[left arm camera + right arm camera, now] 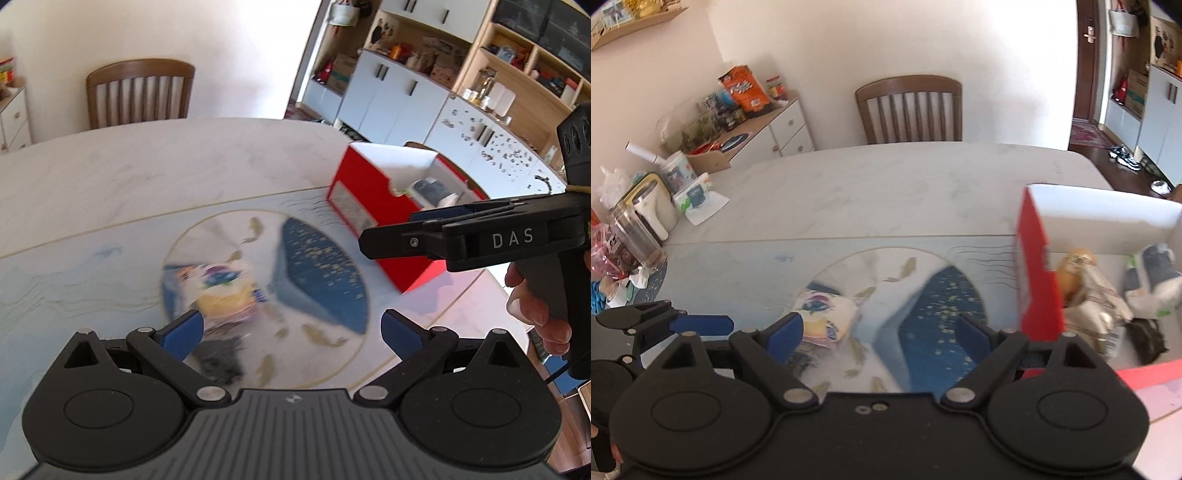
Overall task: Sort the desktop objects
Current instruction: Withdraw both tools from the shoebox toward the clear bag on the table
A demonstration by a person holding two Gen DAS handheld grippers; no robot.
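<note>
Two handheld grippers hovered over a marble-look table; the left gripper had its blue pads spread wide with nothing between them; the right gripper likewise stood wide and empty. Just beyond both, a colourful snack packet lay on a round fish-patterned mat, blurred; to the right, a red box stood open on the table, holding a few packets; a wooden chair sat at the far edge.
</note>
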